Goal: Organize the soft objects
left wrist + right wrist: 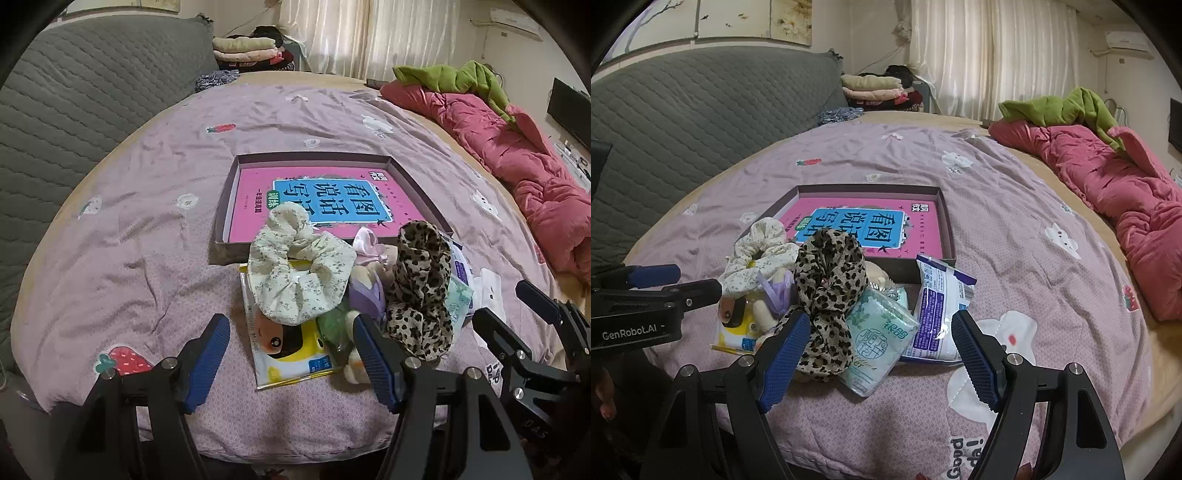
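Left tool [291, 354] and right tool [879, 350] both spread wide, gripping nothing, poised over the lilac patterned bedspread [147, 229]. Just ahead: cream floral fabric scrunchie [295, 269] touching leopard-print fabric scrunchie [827, 291] at its 3 o'clock; shallow brown cardboard tray [225, 206] at 12.

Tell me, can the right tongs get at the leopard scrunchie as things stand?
Probably yes. The right tongs stand open just short of the leopard scrunchie, which lies on top of the pile with nothing covering it.
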`<act>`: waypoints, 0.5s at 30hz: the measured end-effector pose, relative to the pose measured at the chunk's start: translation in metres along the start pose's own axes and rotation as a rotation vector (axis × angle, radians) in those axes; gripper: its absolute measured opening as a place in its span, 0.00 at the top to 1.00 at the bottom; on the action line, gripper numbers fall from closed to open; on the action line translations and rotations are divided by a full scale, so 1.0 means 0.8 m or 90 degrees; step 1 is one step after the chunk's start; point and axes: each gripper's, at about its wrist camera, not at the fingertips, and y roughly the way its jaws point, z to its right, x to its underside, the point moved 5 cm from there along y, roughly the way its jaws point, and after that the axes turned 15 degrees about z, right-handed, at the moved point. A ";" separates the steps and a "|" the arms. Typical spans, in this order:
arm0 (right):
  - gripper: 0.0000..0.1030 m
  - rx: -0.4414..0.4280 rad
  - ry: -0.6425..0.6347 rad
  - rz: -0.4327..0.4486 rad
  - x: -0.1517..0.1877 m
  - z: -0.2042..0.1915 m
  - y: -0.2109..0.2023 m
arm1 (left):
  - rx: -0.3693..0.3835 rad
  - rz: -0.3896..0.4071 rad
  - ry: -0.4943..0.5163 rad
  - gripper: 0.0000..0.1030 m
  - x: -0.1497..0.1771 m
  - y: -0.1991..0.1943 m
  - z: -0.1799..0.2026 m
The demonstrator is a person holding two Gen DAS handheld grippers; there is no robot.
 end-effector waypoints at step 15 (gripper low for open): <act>0.22 0.002 -0.002 0.001 0.001 0.000 0.000 | -0.004 -0.001 -0.002 0.33 -0.001 0.001 -0.004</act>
